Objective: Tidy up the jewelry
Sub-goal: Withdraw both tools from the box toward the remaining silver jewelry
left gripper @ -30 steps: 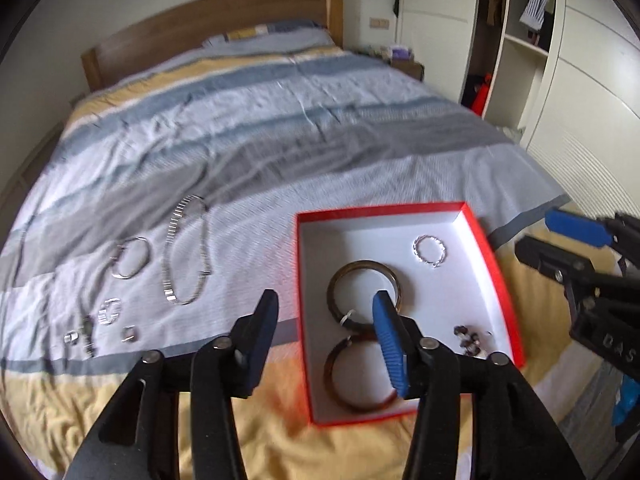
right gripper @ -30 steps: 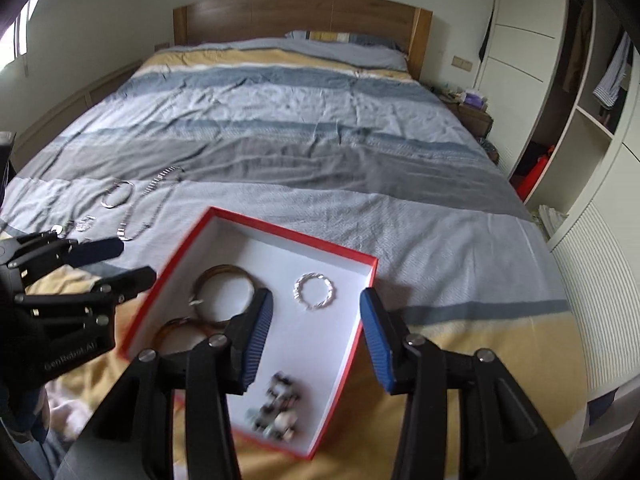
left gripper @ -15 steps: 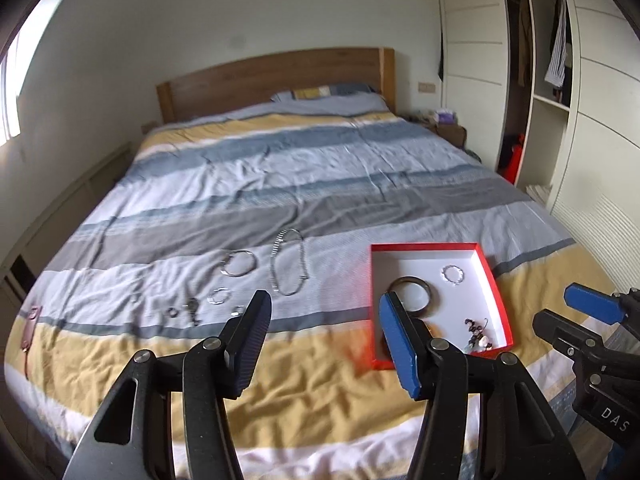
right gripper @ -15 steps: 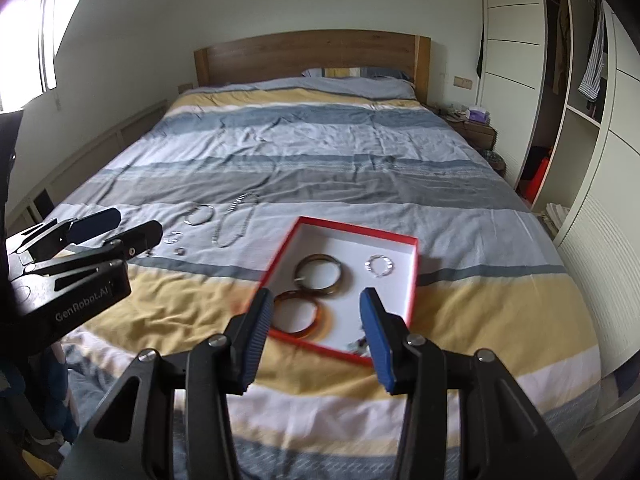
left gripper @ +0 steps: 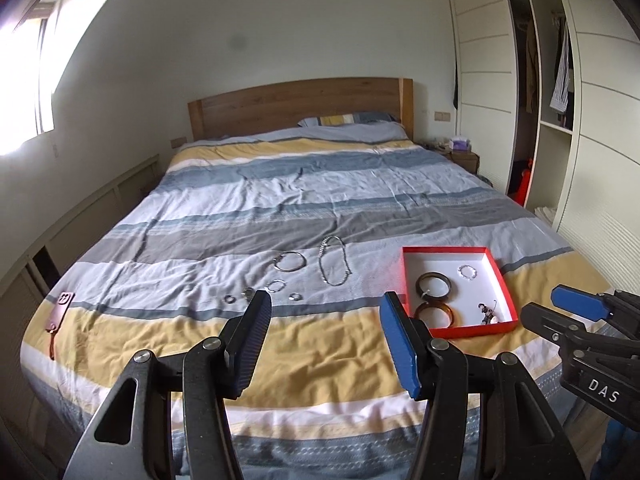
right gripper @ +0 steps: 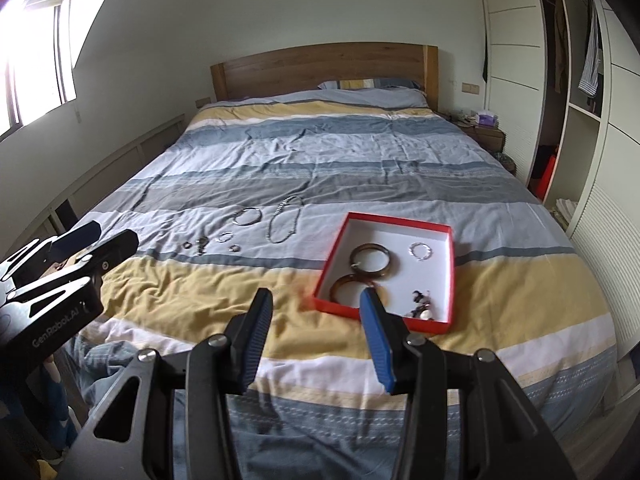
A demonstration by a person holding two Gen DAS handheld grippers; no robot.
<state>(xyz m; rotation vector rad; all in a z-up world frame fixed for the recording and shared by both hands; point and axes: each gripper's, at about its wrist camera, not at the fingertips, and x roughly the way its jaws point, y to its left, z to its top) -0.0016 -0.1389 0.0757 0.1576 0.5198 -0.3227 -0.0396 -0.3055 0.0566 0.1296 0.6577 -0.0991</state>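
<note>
You are holding the left gripper (left gripper: 324, 338) and right gripper (right gripper: 316, 340), lettered "DAS" and "GenRobot.AI", both spread wide and empty, while the red box (left gripper: 500, 276) is sitting right of centre, with a chain (left gripper: 334, 266) lying loose at centre.

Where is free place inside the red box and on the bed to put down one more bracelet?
In the red box, the white floor between the silver ring bracelet and the bead cluster is bare. Its left side is crowded by two brown bangles. The yellow stripe below the loose jewelry is bare.
</note>
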